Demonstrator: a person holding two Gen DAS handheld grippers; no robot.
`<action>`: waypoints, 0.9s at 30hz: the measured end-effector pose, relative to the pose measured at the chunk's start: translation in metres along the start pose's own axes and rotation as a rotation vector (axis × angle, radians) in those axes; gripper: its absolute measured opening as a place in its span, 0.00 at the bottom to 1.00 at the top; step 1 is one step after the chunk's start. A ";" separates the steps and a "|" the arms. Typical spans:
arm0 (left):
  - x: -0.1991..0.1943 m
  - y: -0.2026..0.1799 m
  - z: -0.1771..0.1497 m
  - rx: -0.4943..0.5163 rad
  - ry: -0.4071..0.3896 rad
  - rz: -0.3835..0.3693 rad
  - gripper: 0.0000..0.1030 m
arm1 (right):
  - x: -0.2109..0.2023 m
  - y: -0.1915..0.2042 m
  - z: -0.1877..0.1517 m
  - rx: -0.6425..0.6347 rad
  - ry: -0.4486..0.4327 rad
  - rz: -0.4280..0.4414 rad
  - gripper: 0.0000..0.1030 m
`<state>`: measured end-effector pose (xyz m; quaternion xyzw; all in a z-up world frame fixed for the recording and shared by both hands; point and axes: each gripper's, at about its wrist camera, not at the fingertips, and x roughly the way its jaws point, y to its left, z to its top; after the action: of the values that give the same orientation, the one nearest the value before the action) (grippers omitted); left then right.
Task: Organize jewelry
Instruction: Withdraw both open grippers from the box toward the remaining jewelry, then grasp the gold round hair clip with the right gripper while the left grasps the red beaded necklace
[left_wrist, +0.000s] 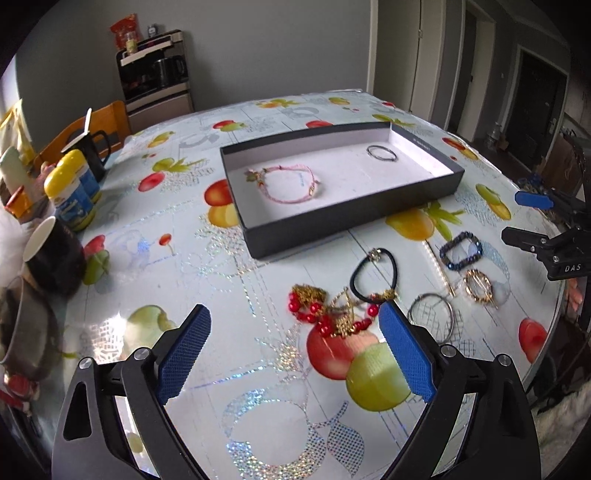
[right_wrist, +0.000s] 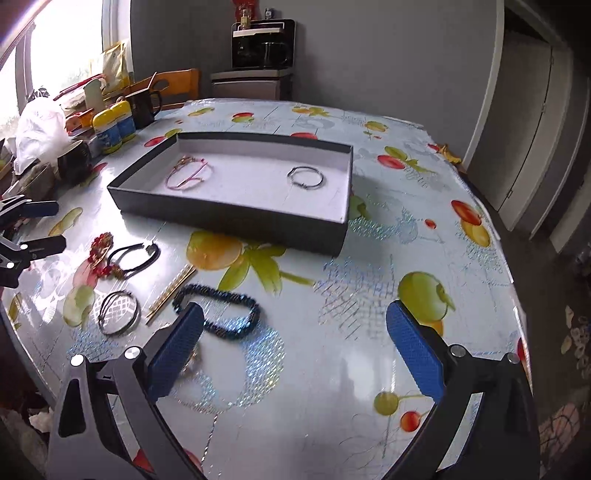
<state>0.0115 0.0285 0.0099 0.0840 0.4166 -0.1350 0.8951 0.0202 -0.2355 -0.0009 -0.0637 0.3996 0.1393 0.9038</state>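
- Bench (left_wrist: 258, 369): round, glossy fruit-print cover, glare and holographic patches everywhere. I see it from both wrist views; clutter of cups and bottles sits at its far left edge, not my concern.
- Box (left_wrist: 351, 218): shallow, dark outside, pale inside, lying mid-bench. Already inside and well apart: pink cord bracelet (left_wrist: 291, 184) at one end, thin dark bangle (left_wrist: 382, 152) at the other.
- Left gripper (left_wrist: 295, 350): jaws spread wide, nothing between them, hovering over the loose pile. Right gripper (right_wrist: 295, 347): also spread wide and empty.
- Loose pieces on the bench, near side of the box: red bead and gold chain tangle (left_wrist: 328, 314), black hair tie (left_wrist: 373, 275), silver hoop (left_wrist: 432, 317), dark bead bracelet (right_wrist: 218, 310), gold ring piece (left_wrist: 478, 288), thin gold stick (right_wrist: 171, 293).
- Step in hand, my read: pick the next loose item. I'd bring the right gripper onto the dark bead bracelet just ahead of its left pad, close across one strand only, lift clear before crossing the box wall.
- For the left, I'd avoid the tangle's middle; chain may drag the hair tie along.
- Hard to tell: whether tangle and hair tie are interlocked; the left pad hides something blurred in the right wrist view; the gold ring piece is too small to identify.
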 end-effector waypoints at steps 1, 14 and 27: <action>0.003 -0.003 -0.002 0.005 0.003 -0.011 0.91 | 0.001 0.002 -0.005 0.007 0.022 0.019 0.95; 0.017 -0.019 -0.006 0.053 0.009 -0.083 0.84 | 0.006 0.035 -0.029 -0.009 0.085 0.112 0.95; 0.022 -0.023 -0.001 0.081 0.021 -0.102 0.54 | 0.009 0.043 -0.026 0.001 0.108 0.146 0.73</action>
<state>0.0169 0.0031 -0.0090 0.1003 0.4239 -0.1963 0.8785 -0.0055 -0.1983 -0.0253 -0.0415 0.4514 0.2009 0.8684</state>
